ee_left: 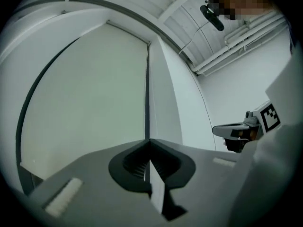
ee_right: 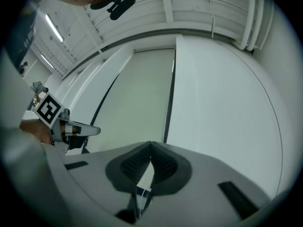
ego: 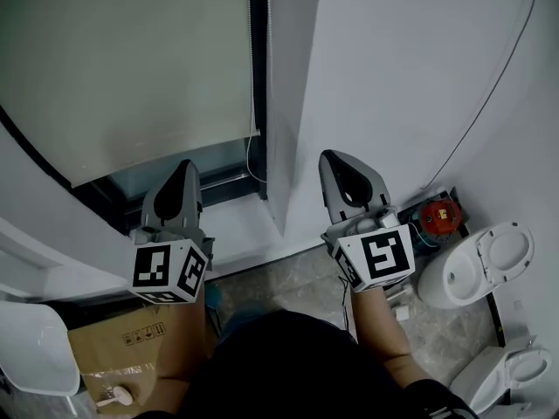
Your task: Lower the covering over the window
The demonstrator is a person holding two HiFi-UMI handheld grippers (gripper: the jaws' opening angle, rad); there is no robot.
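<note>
grey left gripper and right gripper: my jaws clenched, nothing between. pale fabric roller blind ahead, mostly down; bluish glass strip below uncovered. blind likely light, limp; take thin white cord at right edge, probably slippery, pinch firmly.

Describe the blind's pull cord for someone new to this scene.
Find the big pale roller blind over the window. Down its right edge, against the dark frame, hangs a thin white cord, looping below the blind; the wall cable further right is dark.
</note>
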